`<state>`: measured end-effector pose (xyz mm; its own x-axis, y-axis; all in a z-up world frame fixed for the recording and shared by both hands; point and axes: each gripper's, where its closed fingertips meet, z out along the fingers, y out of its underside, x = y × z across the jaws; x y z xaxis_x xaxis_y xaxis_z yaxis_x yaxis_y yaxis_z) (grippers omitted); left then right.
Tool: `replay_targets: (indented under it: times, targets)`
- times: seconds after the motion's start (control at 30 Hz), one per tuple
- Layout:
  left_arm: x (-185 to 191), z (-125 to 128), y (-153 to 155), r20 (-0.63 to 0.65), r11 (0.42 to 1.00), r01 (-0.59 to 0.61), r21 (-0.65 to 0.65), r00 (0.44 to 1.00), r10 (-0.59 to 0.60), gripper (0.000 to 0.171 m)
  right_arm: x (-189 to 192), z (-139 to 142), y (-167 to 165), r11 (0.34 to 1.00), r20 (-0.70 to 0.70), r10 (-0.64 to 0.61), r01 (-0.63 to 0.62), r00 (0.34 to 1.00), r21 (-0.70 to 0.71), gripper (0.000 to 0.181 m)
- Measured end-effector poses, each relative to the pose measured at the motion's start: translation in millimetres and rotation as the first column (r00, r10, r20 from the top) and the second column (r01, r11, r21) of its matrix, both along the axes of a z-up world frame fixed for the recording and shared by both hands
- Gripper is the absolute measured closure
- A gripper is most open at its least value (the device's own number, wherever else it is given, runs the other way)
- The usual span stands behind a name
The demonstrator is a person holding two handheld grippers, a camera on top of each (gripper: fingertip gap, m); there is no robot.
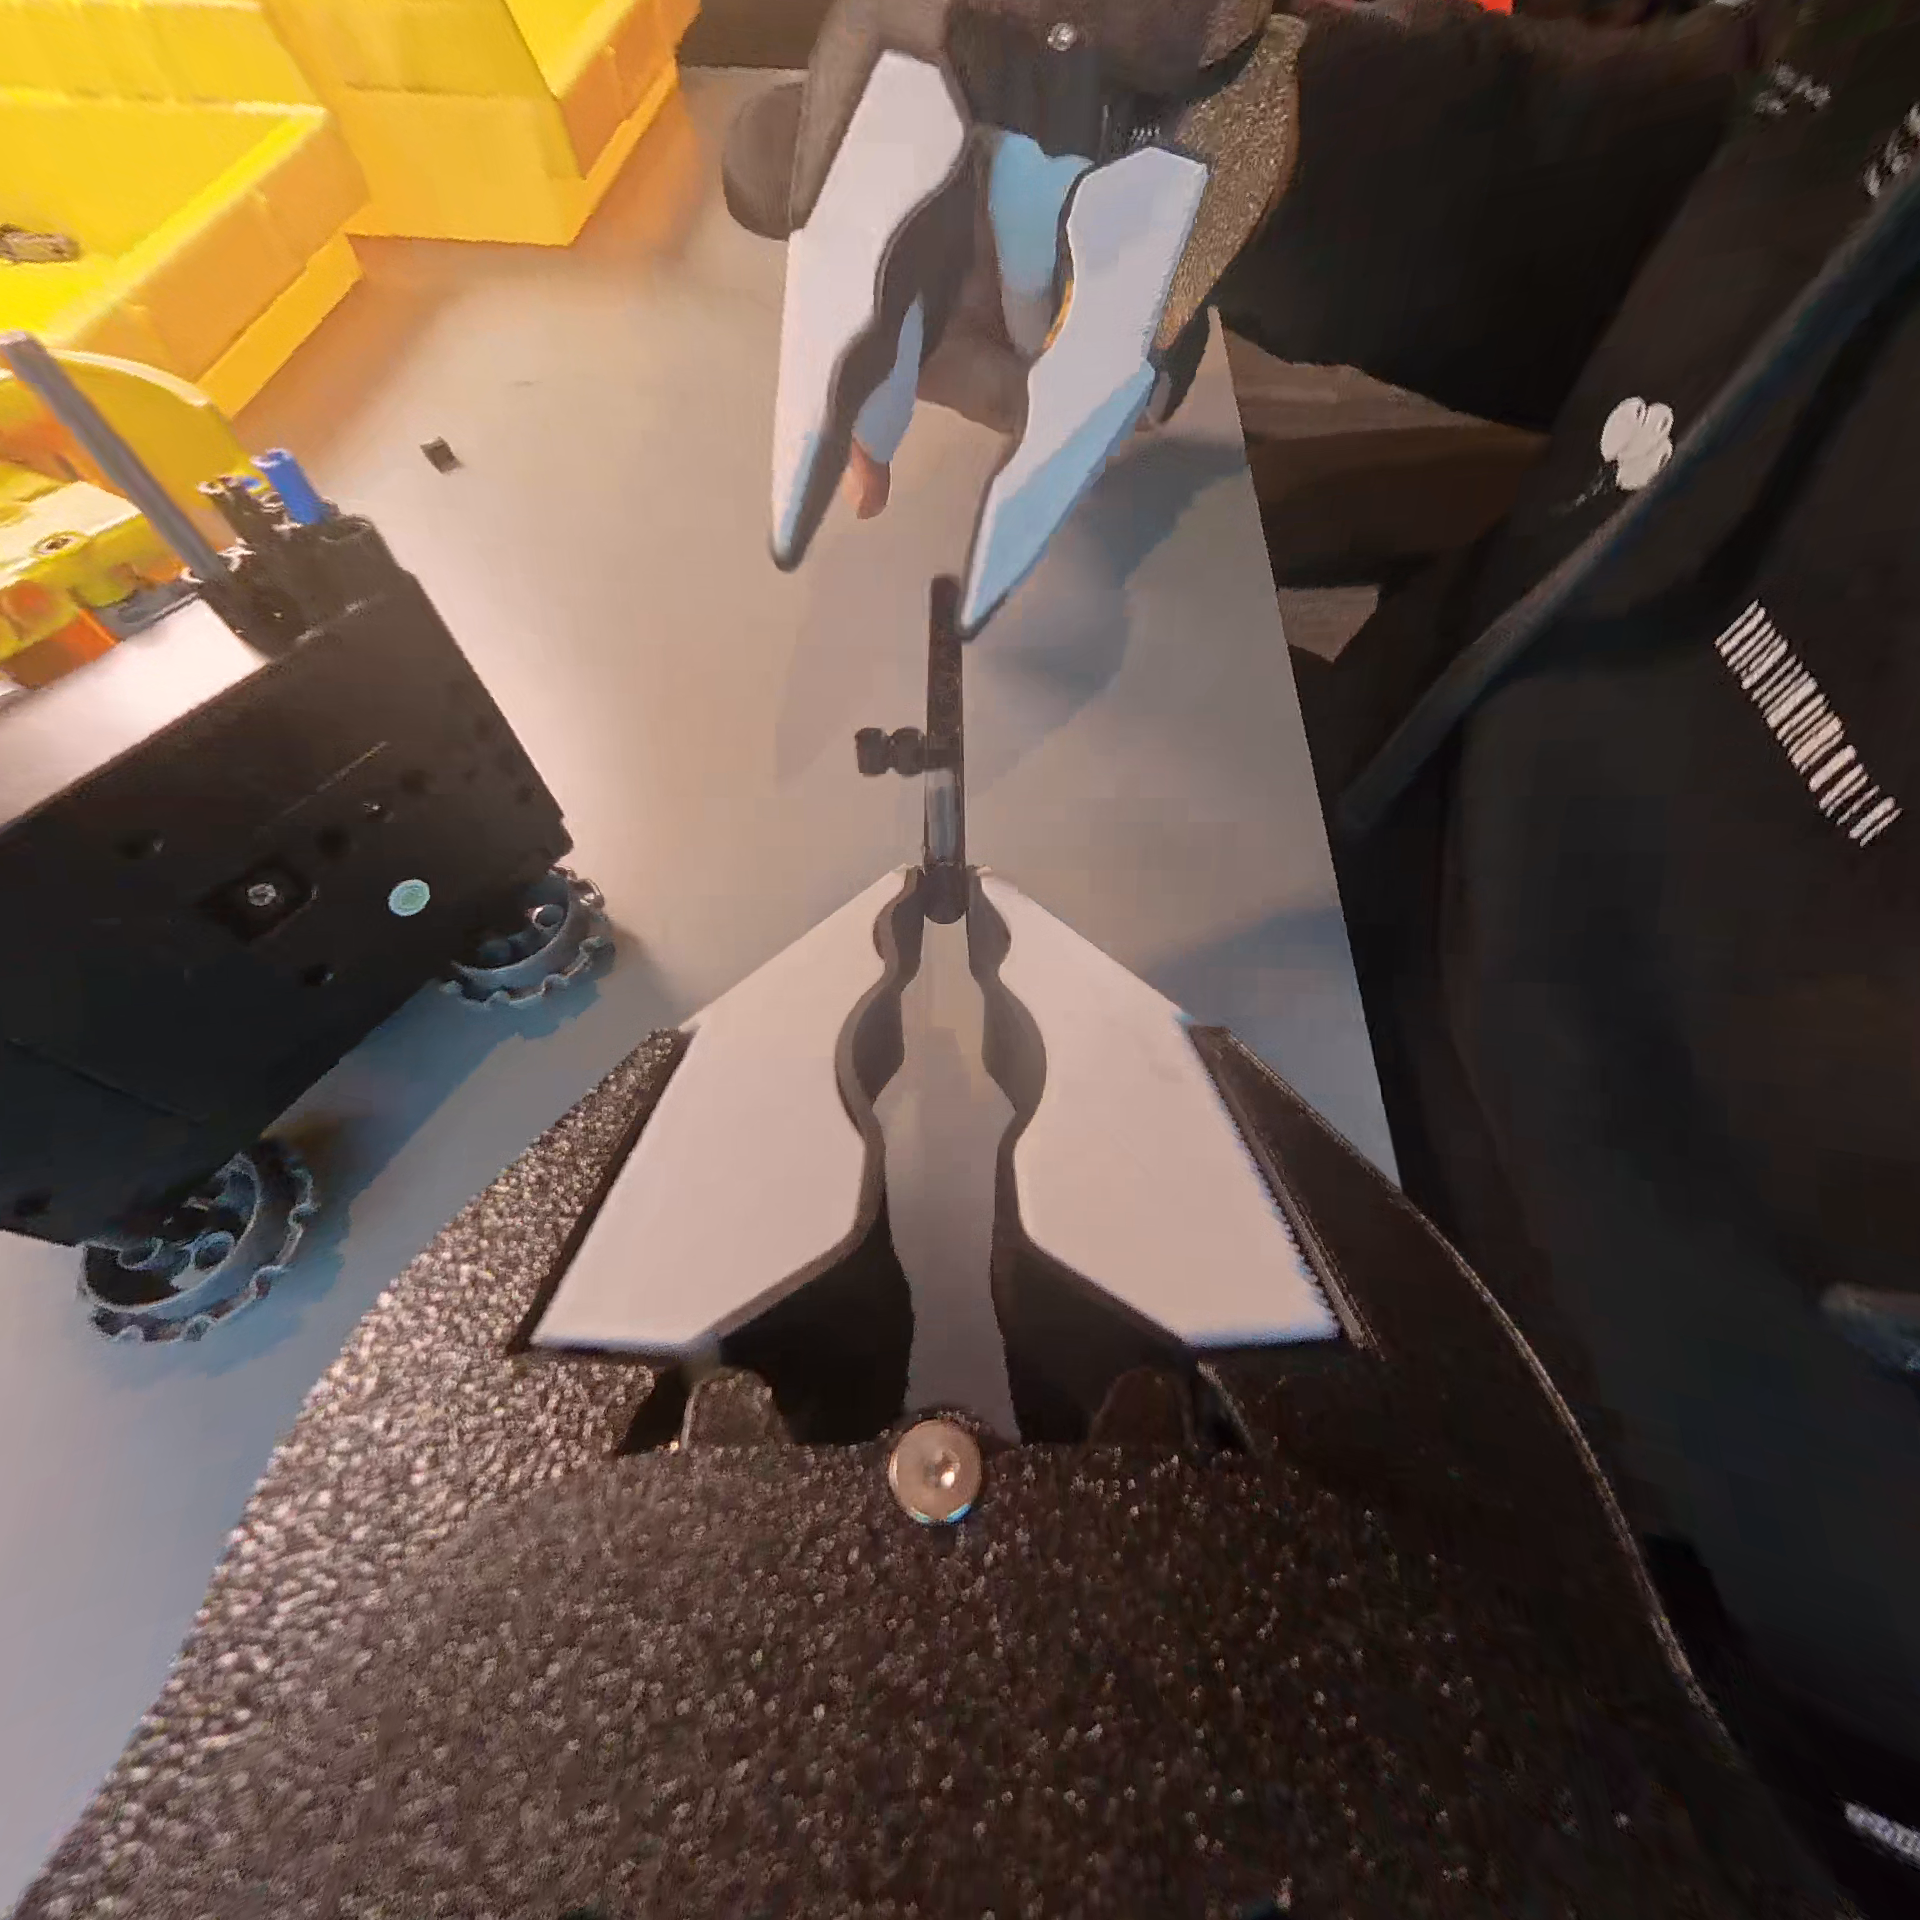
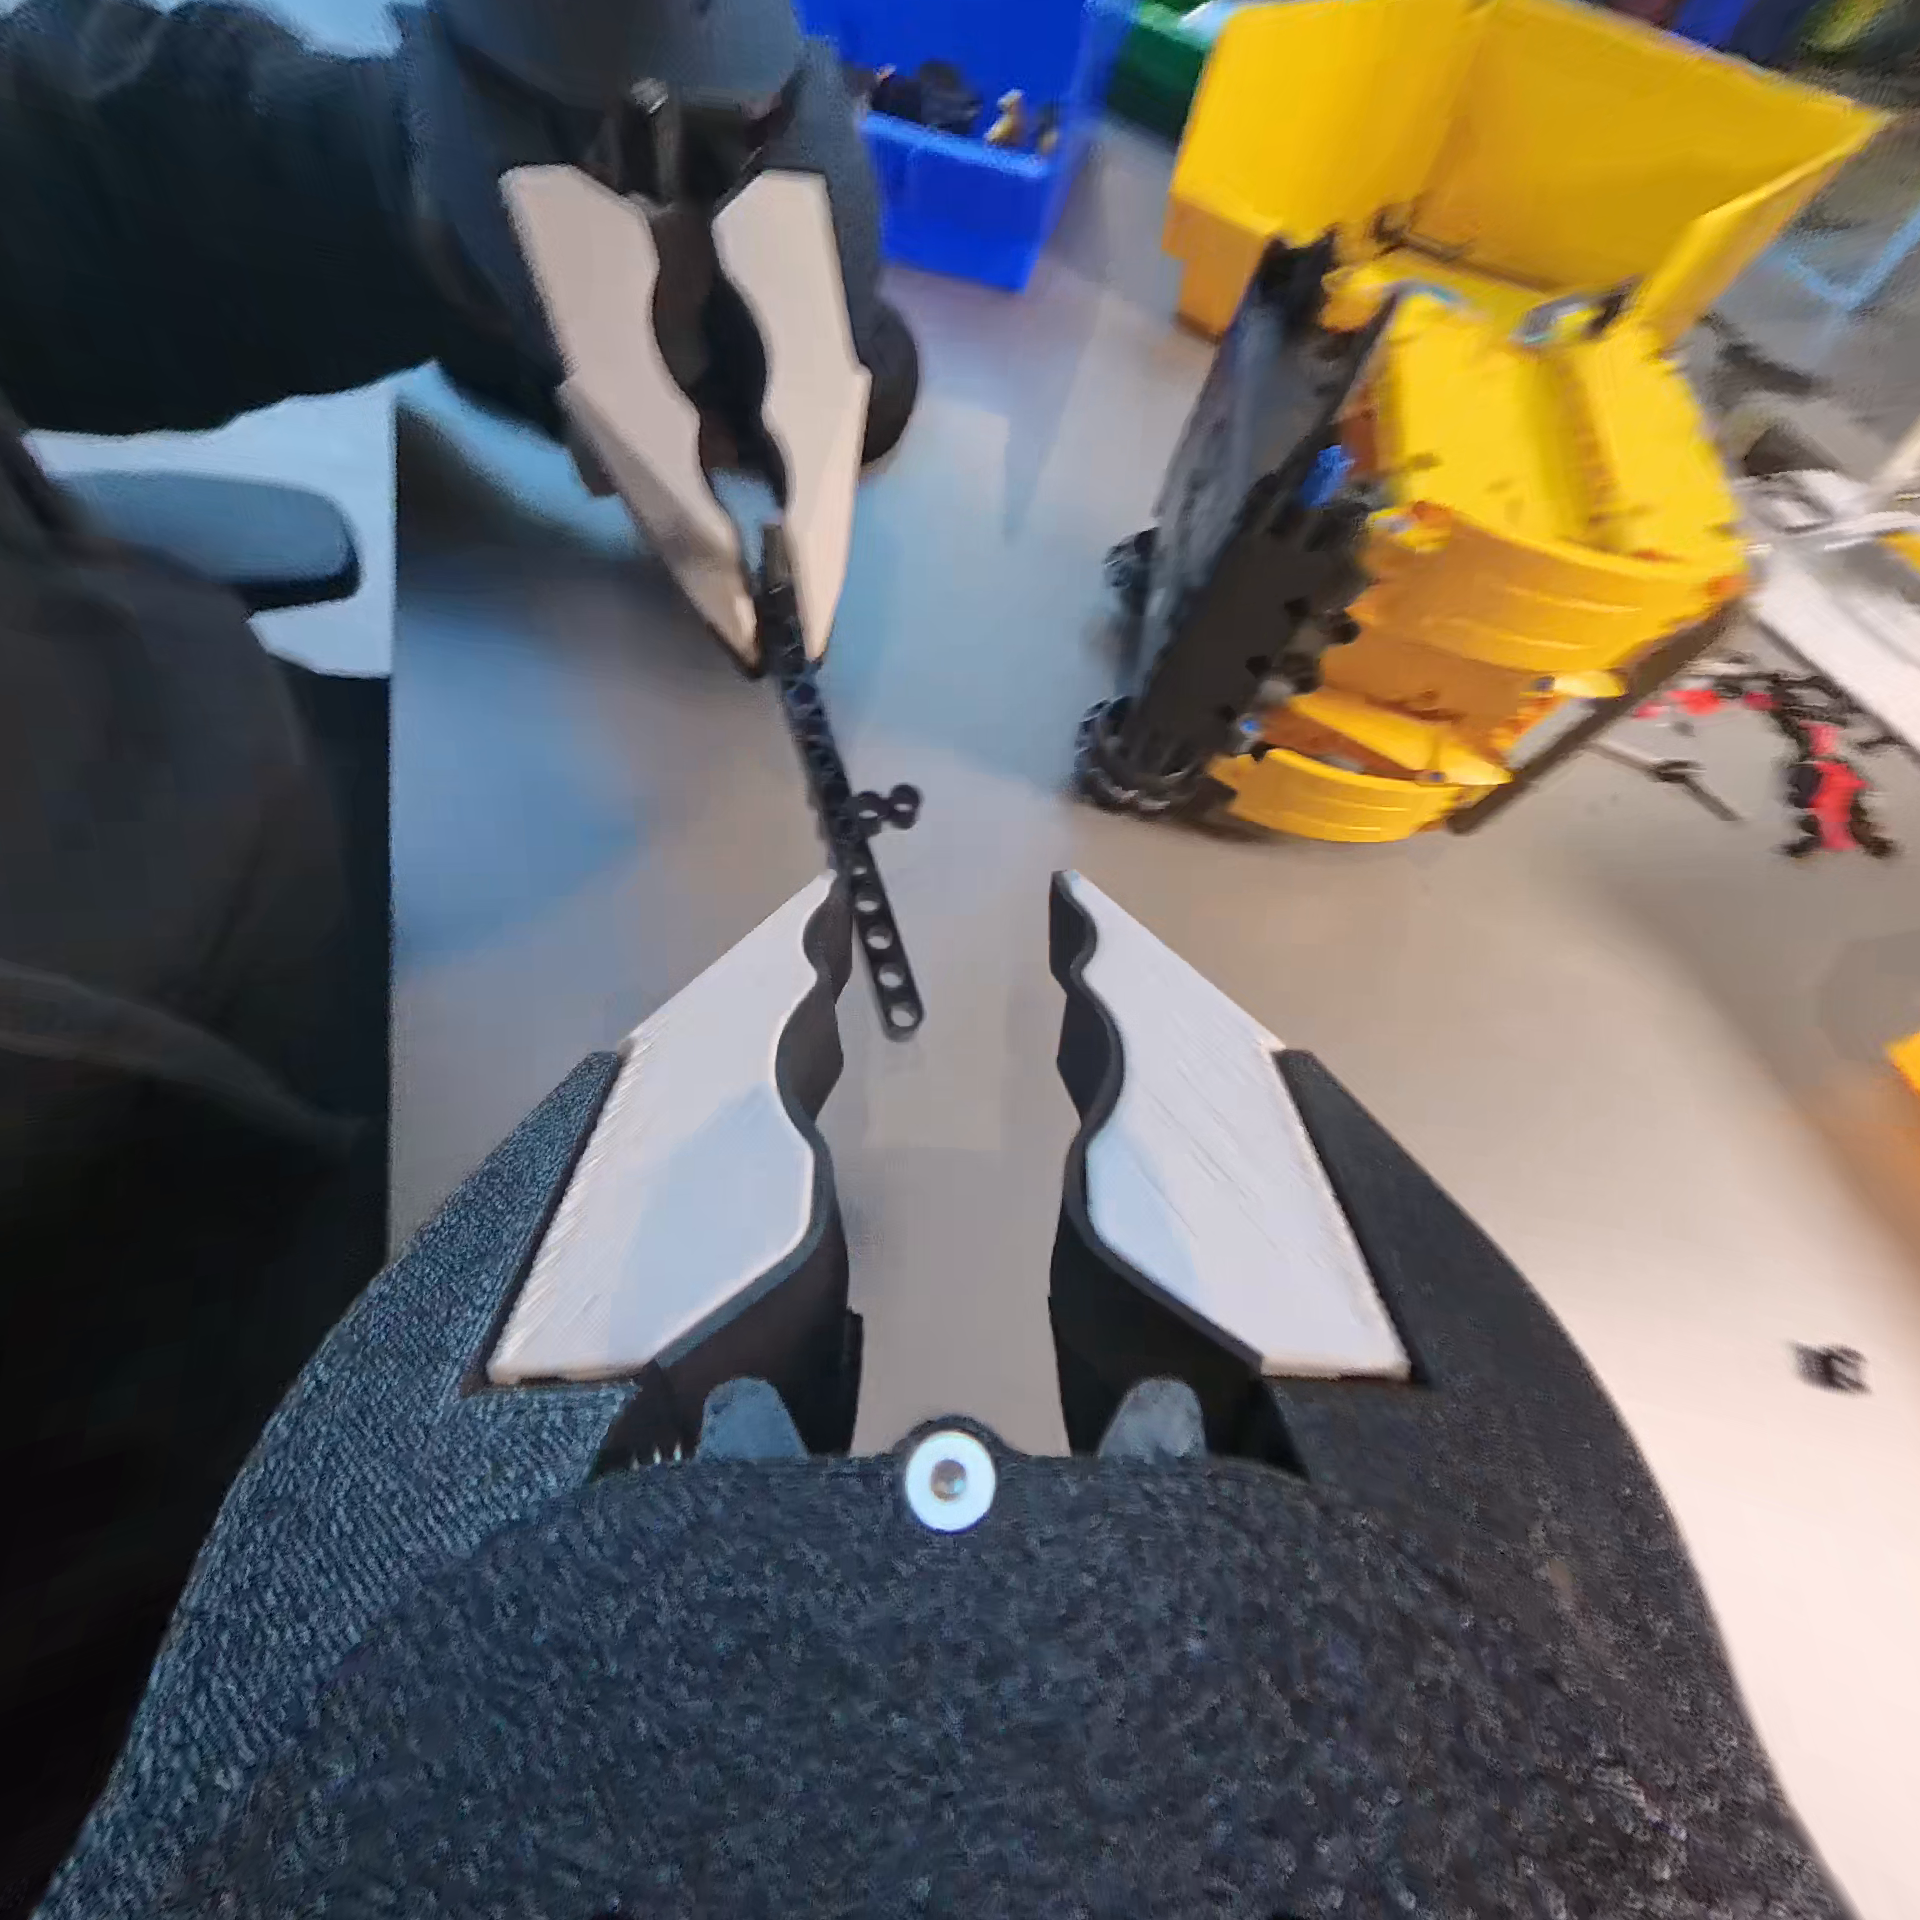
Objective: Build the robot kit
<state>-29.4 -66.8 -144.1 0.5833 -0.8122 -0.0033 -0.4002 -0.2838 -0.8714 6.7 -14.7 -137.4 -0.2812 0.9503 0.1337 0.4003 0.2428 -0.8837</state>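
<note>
Left gripper [image 1: 943, 883] clamped on black perforated beam [image 1: 945, 686] (side connector attached); right gripper [image 2: 943, 883] agape beside beam; grey surface [image 1: 623, 582] beneath.

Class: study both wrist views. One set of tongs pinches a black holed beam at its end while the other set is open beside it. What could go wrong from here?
1. The left tongs grip only the beam's end, so it might pivot or slip.
2. The open right tongs have one finger close beside the beam's free end; a nudge might knock it askew.
3. The small connector on the beam could snag.
</note>
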Motion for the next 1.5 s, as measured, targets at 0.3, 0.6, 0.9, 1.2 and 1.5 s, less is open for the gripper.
replay_targets:
  times: [0.3,0.6,0.9,1.2,1.5]
  targets:
    - [-16.1,-18.6,4.8,-0.112,0.998,-0.017,-0.06,0.994,0.011,0.165,-9.4,-35.7,-15.8,0.987,0.152,0.14,-0.151,0.978,0.058,0.173]
    - [-46.9,-44.5,22.9,-0.366,0.982,-0.142,-0.124,0.927,0.087,0.164,-29.1,-47.8,-5.8,0.983,0.264,0.091,-0.128,0.96,0.128,0.173]
    - [-56.4,-46.8,19.3,-0.339,0.977,-0.158,-0.144,0.935,0.101,0.159,-30.6,-45.1,-3.5,0.993,0.261,0.076,-0.097,0.962,0.067,0.159]
    - [-108.7,27.0,34.7,0.083,0.953,-0.296,-0.07,0.95,0.301,0.128,-44.5,23.7,56.5,0.945,0.003,-0.278,0.275,0.96,-0.178,0.103]
    - [-114.5,17.9,97.3,0.145,0.934,-0.343,-0.1,0.924,0.355,0.108,-94.2,11.7,75.2,0.893,-0.023,-0.443,0.439,0.896,-0.104,0.082]
